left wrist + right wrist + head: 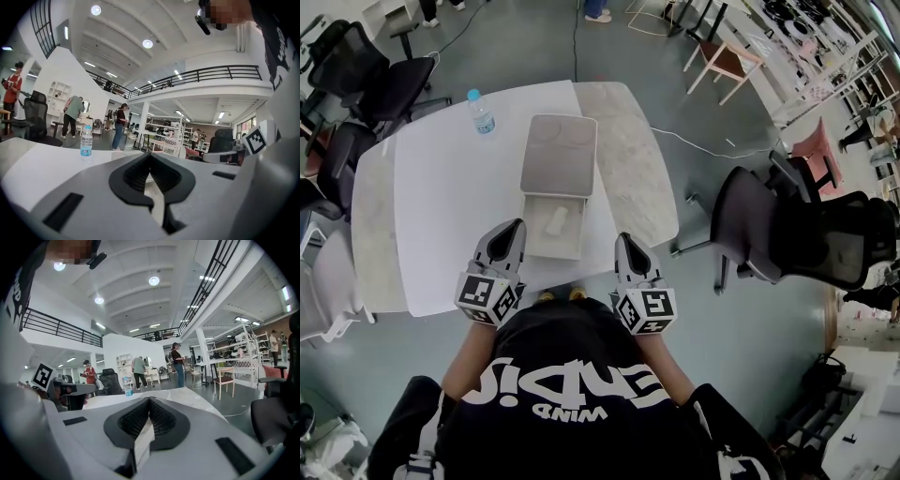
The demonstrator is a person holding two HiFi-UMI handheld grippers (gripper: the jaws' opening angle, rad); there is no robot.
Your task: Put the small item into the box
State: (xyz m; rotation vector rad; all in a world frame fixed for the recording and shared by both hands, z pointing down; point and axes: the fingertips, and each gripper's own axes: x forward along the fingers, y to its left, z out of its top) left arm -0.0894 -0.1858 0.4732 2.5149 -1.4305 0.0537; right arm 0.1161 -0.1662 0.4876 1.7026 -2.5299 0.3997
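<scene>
Lying inside the open box (pixel 536 239) on the white table (pixel 441 206), the small item (pixel 555 222) sits near the left gripper (pixel 514 225) and right gripper (pixel 623 239), both closed tight and empty; the water bottle (pixel 481 112) label is unreadable.

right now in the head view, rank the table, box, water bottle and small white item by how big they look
1. table
2. box
3. water bottle
4. small white item
The last two look close, and the bottle is seen from above, so their order is unsure.
</scene>
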